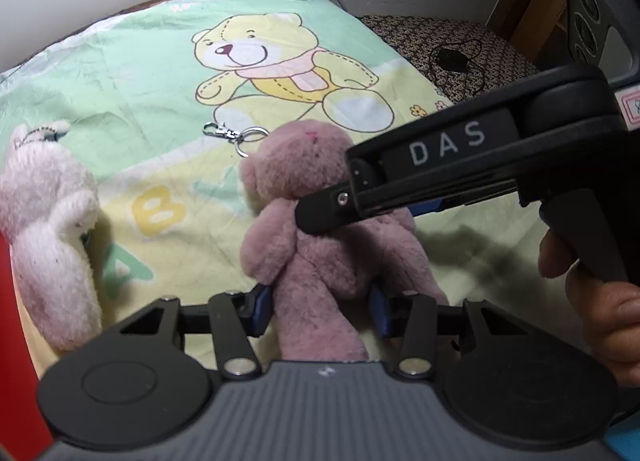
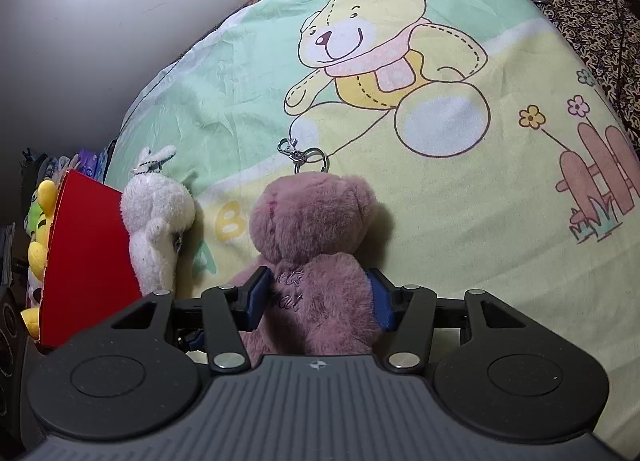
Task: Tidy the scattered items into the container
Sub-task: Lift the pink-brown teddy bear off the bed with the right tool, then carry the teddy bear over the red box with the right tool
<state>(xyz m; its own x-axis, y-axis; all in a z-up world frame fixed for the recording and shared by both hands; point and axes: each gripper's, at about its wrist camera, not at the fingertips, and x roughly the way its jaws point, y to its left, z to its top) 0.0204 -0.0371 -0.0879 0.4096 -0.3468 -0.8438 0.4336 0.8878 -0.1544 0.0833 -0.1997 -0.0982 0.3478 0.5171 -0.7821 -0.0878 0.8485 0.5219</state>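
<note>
Red open container (image 2: 88, 257) at the left edge of the right-wrist frame (yellow-green plush already inside); white fluffy plush toy (image 2: 158, 221) leans against its wall. Centre: mauve plush teddy bear (image 2: 316, 229) on the bear-print bedsheet (image 2: 480, 201). Left hand-held gripper (image 1: 320, 309) clamps its leg; right hand-held gripper (image 2: 320, 297) grips its body. Advisable: lift evenly, clearing the white toy beside the route. Metal keyring clasp (image 2: 304, 155) trails above; it may snag.

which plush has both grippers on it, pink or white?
The pink plush bear. The left gripper pinches its leg and the right gripper its body. The white plush lies untouched beside the red container.
</note>
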